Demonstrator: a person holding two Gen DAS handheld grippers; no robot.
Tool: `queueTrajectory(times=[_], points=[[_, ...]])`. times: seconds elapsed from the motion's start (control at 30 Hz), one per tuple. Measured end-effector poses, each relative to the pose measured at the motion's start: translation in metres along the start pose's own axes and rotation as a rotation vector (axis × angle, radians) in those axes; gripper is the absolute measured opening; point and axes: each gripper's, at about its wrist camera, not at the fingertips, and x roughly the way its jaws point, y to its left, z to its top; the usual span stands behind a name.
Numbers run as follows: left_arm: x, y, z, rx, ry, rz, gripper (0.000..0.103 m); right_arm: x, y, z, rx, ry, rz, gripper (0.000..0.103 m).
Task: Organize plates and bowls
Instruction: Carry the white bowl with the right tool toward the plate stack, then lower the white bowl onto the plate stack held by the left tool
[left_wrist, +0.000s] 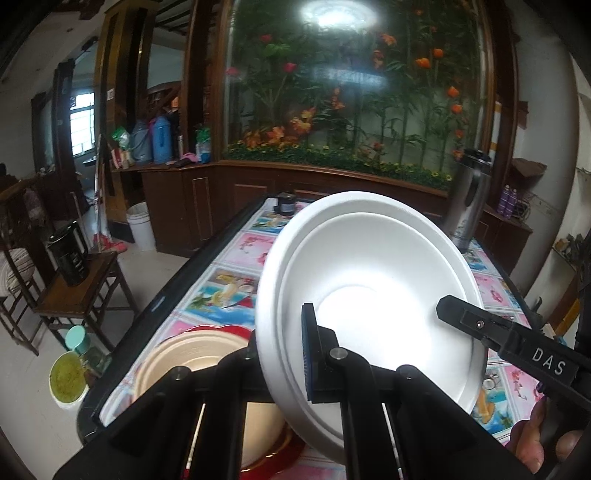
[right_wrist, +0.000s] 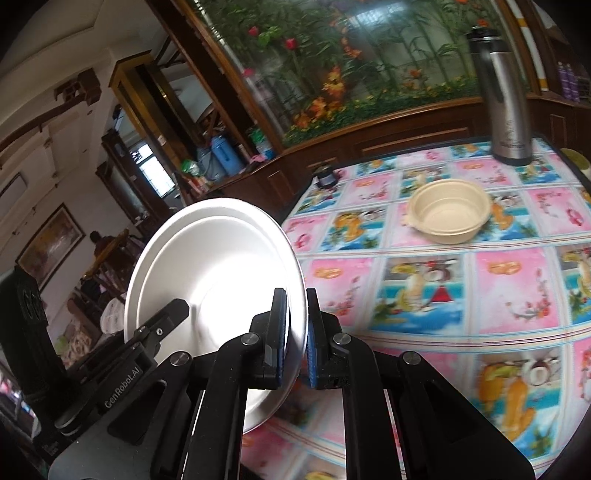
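Both hand-held grippers pinch one white plate by opposite rims: the left hand-held gripper clamps its near-left edge, the right hand-held gripper its right edge, jaws shut tight on it. It hangs tilted, clear of the bench. A tan bowl sits well ahead and right of the right one; another tan bowl lies just below-left of the left. Readable: "DAS", "GenRobot.AI".

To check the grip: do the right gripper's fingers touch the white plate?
Touching. In the right wrist view the fingers clamp the white plate's rim from both sides.
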Motion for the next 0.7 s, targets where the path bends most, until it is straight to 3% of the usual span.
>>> queueTrajectory(times=[0.33, 0.57, 0.7], points=[[0.005, 0.066, -0.014, -0.061, 0.087, 0.142, 0.007, 0.058, 0.06, -0.021, -0.059, 0.124, 0.063, 0.009], [0.029, 0.088, -0.031, -0.079, 0.223, 0.128, 0.007, 0.094, 0.063, -0.042, -0.035, 0.243, 0.03, 0.009], [0.037, 0.095, -0.038, -0.09, 0.266, 0.12, 0.007, 0.105, 0.063, -0.047, -0.038, 0.267, 0.006, 0.009]])
